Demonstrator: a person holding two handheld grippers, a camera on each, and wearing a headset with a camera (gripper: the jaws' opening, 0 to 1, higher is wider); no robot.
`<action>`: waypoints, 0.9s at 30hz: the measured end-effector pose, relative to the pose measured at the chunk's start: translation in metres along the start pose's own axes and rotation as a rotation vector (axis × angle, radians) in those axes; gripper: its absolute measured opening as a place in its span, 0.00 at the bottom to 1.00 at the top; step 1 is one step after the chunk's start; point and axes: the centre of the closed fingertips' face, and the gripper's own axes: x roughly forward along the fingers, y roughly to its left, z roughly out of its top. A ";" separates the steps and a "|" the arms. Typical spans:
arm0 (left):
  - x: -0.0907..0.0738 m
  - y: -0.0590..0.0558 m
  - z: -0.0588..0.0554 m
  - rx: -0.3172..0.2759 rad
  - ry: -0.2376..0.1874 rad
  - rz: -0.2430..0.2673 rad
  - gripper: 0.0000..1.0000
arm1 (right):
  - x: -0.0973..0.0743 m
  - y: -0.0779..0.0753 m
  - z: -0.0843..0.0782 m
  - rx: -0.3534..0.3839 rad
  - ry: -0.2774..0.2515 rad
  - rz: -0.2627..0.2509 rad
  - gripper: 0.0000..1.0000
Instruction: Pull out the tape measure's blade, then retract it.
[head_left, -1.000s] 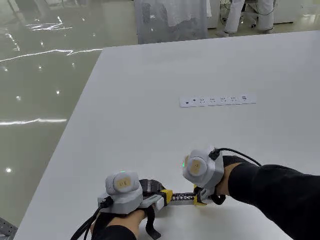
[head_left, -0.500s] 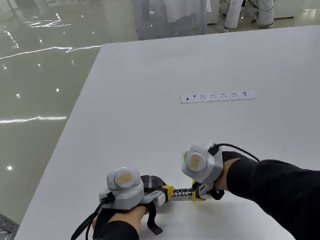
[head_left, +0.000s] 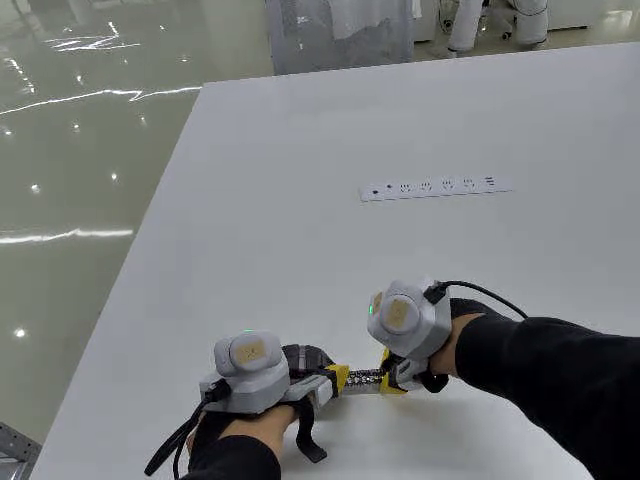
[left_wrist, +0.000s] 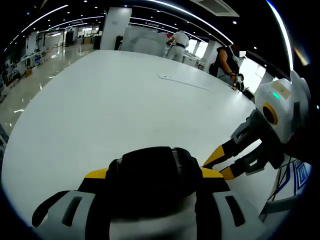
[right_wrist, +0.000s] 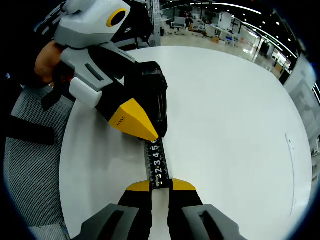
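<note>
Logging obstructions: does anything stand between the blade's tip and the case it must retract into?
Nothing visible does. The exposed blade runs straight from the right gripper to the case in the left gripper, over bare table; the power strip lies well away.

The blade (right_wrist: 154, 167) of the tape measure (right_wrist: 153, 95) carries the numbers 2, 3, 4 and 5 in a row, seen in the right gripper view. Nothing else is readable.

Right gripper (right_wrist: 161, 186) is pinching the short numbered blade (right_wrist: 155, 165); left gripper (right_wrist: 134, 121) is clamping the black tape measure (right_wrist: 158, 95) on the white desk (right_wrist: 225, 125).
</note>
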 end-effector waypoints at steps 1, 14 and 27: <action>0.000 0.000 0.000 0.000 0.000 0.000 0.63 | 0.000 0.000 0.000 0.001 -0.005 0.001 0.06; 0.000 -0.001 0.000 -0.001 -0.001 -0.004 0.63 | 0.001 -0.001 0.003 0.000 -0.039 -0.001 0.06; -0.001 -0.001 -0.001 -0.009 0.000 -0.015 0.63 | 0.003 0.001 0.007 -0.039 -0.059 0.003 0.07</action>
